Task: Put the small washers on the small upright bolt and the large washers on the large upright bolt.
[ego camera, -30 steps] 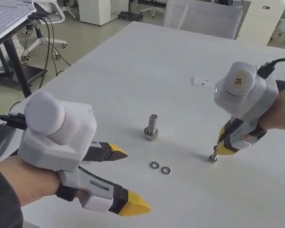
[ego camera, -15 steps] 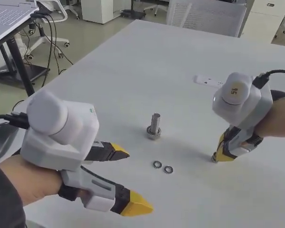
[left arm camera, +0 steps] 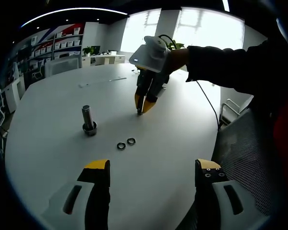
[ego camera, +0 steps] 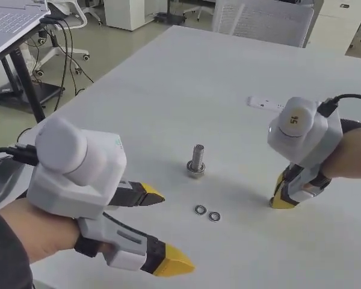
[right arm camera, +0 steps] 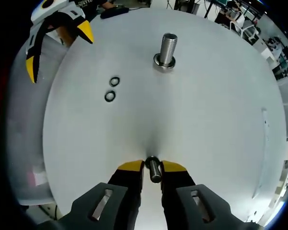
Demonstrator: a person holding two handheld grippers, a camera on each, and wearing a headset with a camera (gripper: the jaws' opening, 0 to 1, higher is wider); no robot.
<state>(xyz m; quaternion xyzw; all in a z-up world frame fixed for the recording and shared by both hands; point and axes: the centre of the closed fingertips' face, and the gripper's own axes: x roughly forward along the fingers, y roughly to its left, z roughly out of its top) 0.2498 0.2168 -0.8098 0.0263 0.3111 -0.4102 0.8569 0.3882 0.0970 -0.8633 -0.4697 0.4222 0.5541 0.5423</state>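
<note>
The right gripper (ego camera: 283, 201) points steeply down at the table (ego camera: 168, 78), toward its right edge, with its yellow tips lowered to the surface. In the right gripper view its jaws are drawn together on the small bolt (right arm camera: 153, 170), which is pinched upright between the two tips. From the head view the bolt is hidden behind those tips.

The large bolt (ego camera: 196, 161) stands upright near the middle of the table, threaded end up, well apart from the right gripper. A wider ring sits around its foot, but I cannot tell whether that is a washer or the bolt's own head. Two small washers (ego camera: 200, 209) lie flat on the table between the large bolt and the near edge. They are side by side, just apart from each other, and neither touches a bolt or a gripper.

The left gripper (ego camera: 165, 227) hovers over the near left corner of the table. Its jaws are spread wide with nothing between them, and they point toward the washers and the bolts.

A thin white strip (ego camera: 262, 103) lies flat toward the far right edge. Beyond the left edge a laptop (ego camera: 12, 18) sits on a stand with cables hanging below, and a mesh chair (ego camera: 262, 21) stands at the far edge
</note>
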